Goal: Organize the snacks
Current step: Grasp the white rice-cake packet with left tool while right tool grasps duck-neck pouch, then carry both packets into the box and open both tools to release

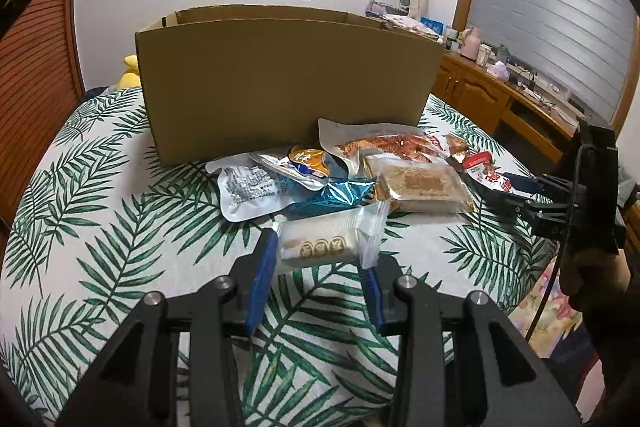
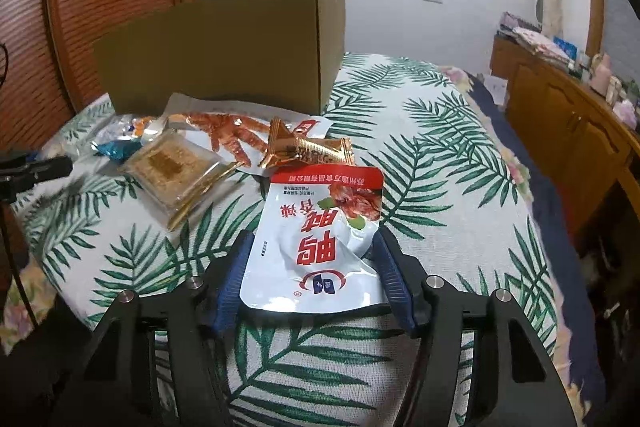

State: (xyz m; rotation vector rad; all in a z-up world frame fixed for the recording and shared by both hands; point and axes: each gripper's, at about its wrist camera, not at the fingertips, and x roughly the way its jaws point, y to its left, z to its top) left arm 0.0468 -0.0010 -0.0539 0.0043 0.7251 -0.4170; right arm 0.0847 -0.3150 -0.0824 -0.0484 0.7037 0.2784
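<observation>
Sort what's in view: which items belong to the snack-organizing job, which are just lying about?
Job items:
- cardboard box
- white cake pack in left gripper
- red-and-white pouch between right gripper jaws
- chicken-feet pack
- square biscuit pack
- blue foil wrapper
- gold wrapper

Lying about:
- yellow plush
- clutter on the wooden cabinet
- leaf-print sheet

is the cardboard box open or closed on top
Open: the cardboard box shows its far inner wall above the front rim, with no flaps covering it.
</observation>
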